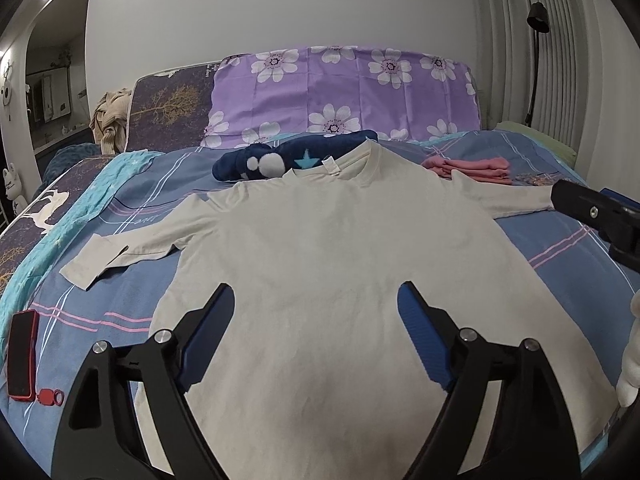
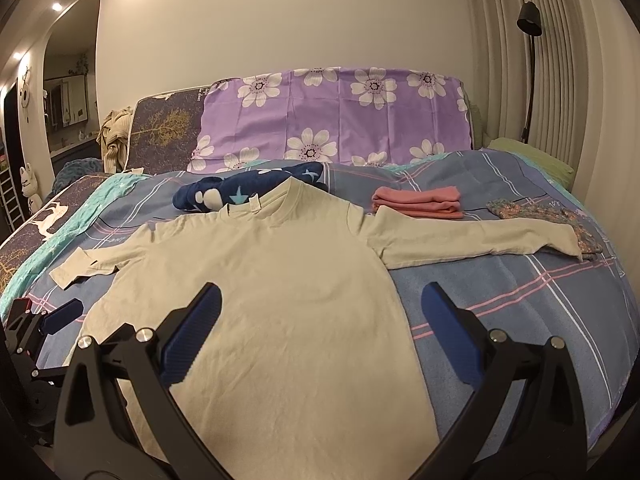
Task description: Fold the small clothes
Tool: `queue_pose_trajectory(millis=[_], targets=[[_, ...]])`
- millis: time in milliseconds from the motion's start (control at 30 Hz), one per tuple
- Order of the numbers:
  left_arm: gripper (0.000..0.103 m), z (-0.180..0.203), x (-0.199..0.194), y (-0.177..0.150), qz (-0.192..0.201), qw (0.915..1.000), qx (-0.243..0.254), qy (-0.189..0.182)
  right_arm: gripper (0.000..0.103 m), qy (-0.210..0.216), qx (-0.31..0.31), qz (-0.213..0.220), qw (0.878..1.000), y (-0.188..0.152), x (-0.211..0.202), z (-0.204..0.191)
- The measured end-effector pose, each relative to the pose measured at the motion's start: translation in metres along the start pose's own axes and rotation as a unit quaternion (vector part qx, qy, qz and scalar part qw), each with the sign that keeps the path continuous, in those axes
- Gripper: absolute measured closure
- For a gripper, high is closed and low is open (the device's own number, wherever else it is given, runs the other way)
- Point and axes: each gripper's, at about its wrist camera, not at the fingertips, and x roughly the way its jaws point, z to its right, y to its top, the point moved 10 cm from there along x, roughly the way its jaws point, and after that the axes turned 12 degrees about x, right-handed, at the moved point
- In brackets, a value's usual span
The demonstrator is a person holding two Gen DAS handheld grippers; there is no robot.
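A cream long-sleeved shirt (image 1: 320,240) (image 2: 260,280) lies flat on the blue plaid bedspread (image 1: 560,248) (image 2: 500,300), collar toward the pillows and both sleeves spread out. My left gripper (image 1: 314,292) hangs open over the shirt's lower body, with nothing between its blue pads. My right gripper (image 2: 320,288) is also open and empty. Its left finger is over the shirt's right side and its right finger over bare bedspread. Each gripper shows at the edge of the other's view: the right gripper (image 1: 592,212) and the left gripper (image 2: 60,312).
A folded pink garment (image 1: 472,168) (image 2: 416,200) and a navy star-print cloth (image 1: 280,156) (image 2: 240,188) lie behind the shirt. A small floral garment (image 2: 540,212) sits at the right sleeve's end. A red phone (image 1: 22,354) lies at the left. Purple flowered pillows (image 1: 340,92) stand at the back.
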Motion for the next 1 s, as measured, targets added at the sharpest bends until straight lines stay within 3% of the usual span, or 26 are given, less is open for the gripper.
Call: queue_pose_trajectory(millis=[800, 1000], targets=[[0.018, -0.002, 0.006, -0.004, -0.008, 1.0, -0.001, -0.004, 0.004, -0.002, -0.01, -0.003, 1.0, -0.002, 0.005, -0.001], [0.018, -0.009, 0.011, -0.007, -0.012, 0.9999, -0.004, -0.004, 0.01, 0.0, -0.016, -0.006, 1.0, -0.004, 0.009, -0.005]])
